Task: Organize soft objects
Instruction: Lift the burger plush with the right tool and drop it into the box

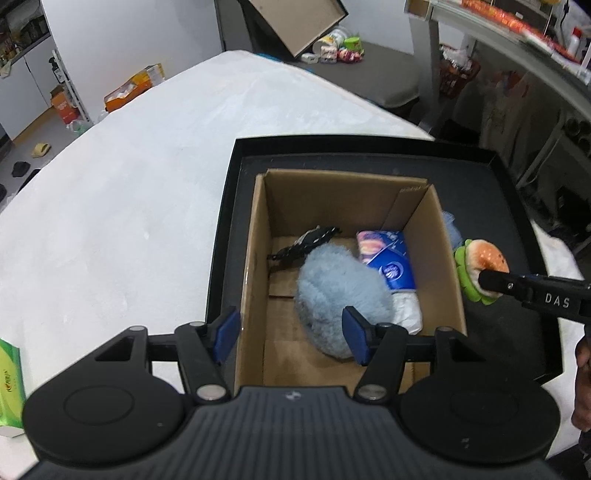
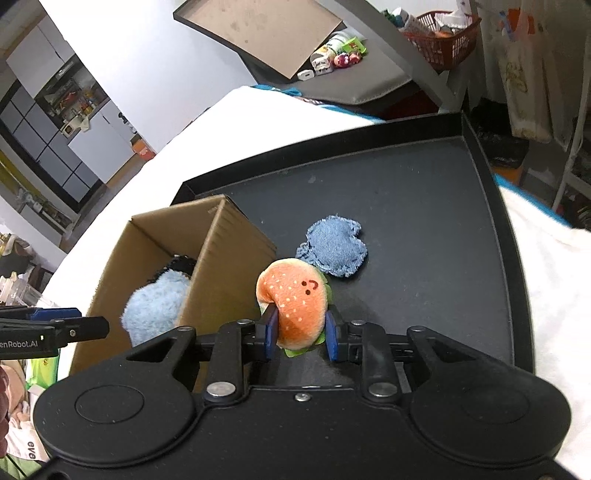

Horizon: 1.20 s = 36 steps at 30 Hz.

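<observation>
An open cardboard box (image 1: 439, 258) stands in a black tray (image 1: 517, 206). Inside lie a fluffy light-blue plush (image 1: 340, 291), a blue tissue pack (image 1: 388, 258), a black item (image 1: 306, 240) and a white item. My left gripper (image 1: 291, 332) is open and empty above the box's near edge. My right gripper (image 2: 301, 332) is shut on a plush burger (image 2: 295, 302), held above the tray beside the box's right wall (image 2: 229, 273); the burger also shows in the left wrist view (image 1: 480, 269). A denim heart pad (image 2: 334, 251) lies on the tray (image 2: 424, 206) beyond the burger.
The tray sits on a white padded surface (image 1: 129, 192). A green tissue box (image 1: 9, 387) lies at its near left. A grey seat (image 2: 354, 81) with small packages, a shelf rack (image 1: 535, 55) and a red basket (image 2: 443, 33) stand beyond.
</observation>
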Available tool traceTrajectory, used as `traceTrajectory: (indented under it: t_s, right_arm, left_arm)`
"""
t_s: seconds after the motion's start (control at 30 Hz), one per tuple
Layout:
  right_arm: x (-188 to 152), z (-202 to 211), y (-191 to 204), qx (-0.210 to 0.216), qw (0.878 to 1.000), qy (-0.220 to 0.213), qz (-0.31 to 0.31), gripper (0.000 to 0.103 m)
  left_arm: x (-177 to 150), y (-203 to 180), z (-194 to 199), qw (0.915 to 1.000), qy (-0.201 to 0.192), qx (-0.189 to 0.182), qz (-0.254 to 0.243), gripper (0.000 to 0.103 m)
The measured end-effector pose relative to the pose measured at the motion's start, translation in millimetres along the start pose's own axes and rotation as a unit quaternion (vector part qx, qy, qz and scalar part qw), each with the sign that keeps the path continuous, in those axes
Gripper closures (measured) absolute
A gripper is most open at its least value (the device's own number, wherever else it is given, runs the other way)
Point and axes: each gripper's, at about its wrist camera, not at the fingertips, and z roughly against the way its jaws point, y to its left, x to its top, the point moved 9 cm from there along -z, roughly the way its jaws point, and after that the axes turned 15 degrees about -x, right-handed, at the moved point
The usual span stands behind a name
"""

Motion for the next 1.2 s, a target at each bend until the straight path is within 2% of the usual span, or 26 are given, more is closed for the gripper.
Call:
traceTrajectory:
  t_s: [0.2, 0.6, 0.8, 0.87, 1.03, 1.2]
  right_arm:
    - [9, 21, 11, -0.014, 1.0, -0.014, 0.006, 0.077]
    - [15, 59, 59, -0.021, 0.999, -0.033, 0.025, 0.077]
    - [13, 68, 85, -0.02, 0.998, -0.04, 0.034, 0.077]
    - [11, 68, 93, -0.021, 0.998, -0.042, 0.038, 0.077]
    - [5, 67, 118, -0.018, 0.998, -0.038, 0.047, 0.077]
    - [0, 61, 141, -0.019, 0.998, -0.03, 0.059, 0.077]
  left_arm:
    - [0, 2, 9, 0.9996, -0.009, -0.026, 0.001, 0.044]
    - [-22, 24, 18, 0.9975, -0.019, -0.065, 0.018, 0.044]
    - [-34, 34, 13, 0.9952, -0.027, -0.091, 0.023, 0.048]
    - [-38, 37, 11, 0.9945, -0.028, -0.099, 0.022, 0.051]
    - [-45, 41, 4, 0.9921, -0.029, -0.119, 0.026, 0.066]
    - [-47, 41, 1, 0.9908, -0.04, -0.128, 0.02, 0.071]
